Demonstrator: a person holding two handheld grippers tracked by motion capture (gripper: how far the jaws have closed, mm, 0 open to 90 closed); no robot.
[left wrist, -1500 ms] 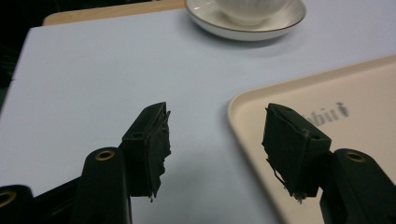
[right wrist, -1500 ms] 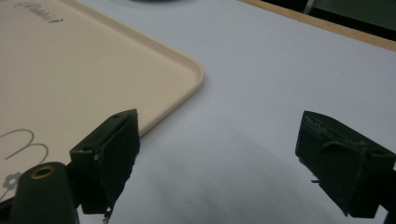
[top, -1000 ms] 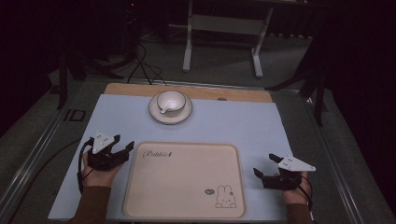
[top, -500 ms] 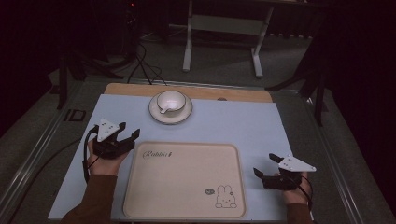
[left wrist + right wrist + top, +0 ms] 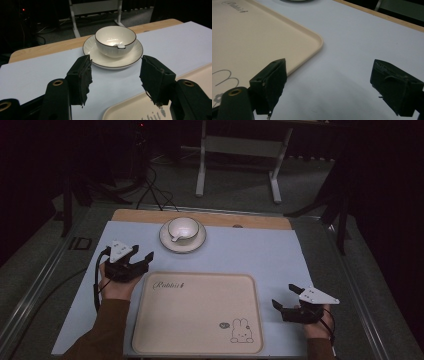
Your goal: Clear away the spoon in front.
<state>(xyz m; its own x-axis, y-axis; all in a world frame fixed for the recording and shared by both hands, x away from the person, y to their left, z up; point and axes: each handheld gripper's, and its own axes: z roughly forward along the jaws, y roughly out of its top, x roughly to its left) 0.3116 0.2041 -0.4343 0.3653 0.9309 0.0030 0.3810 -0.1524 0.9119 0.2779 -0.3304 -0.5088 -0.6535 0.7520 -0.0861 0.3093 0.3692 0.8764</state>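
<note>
- Since the earlier frames, the left gripper (image 5: 140, 259) is moving forward along the left side of the table, from beside the tray's middle to beyond its far left corner, closer to the cup; the right gripper (image 5: 282, 296) is staying where it was.
- On the left, the person's left hand (image 5: 116, 282) is holding the left gripper over the pale blue mat (image 5: 260, 250), with a brown sleeve (image 5: 102, 332) coming in from the bottom edge.
- Its jaws are standing wide apart and are gripping nothing; in the left gripper view they are framing the saucer (image 5: 133, 56) ahead, but not touching it.
- The white cup (image 5: 182, 229) is sitting upright in the middle of the white saucer (image 5: 166, 240), at the far side of the mat, just in front of the wooden table edge (image 5: 260, 221).
- Something small and white is lying inside the cup (image 5: 115, 40); I cannot tell what it is.
- In the middle, the beige tray (image 5: 200, 310) is lying flat on the mat, with a small rabbit drawing (image 5: 240, 331) near its right front corner.
- The near left corner of the tray (image 5: 140, 110) is showing just under the left gripper's right jaw.
- On the right, the right gripper is resting low near the tray's right edge, with jaws spread wide and empty over the bare mat (image 5: 352, 50).
</note>
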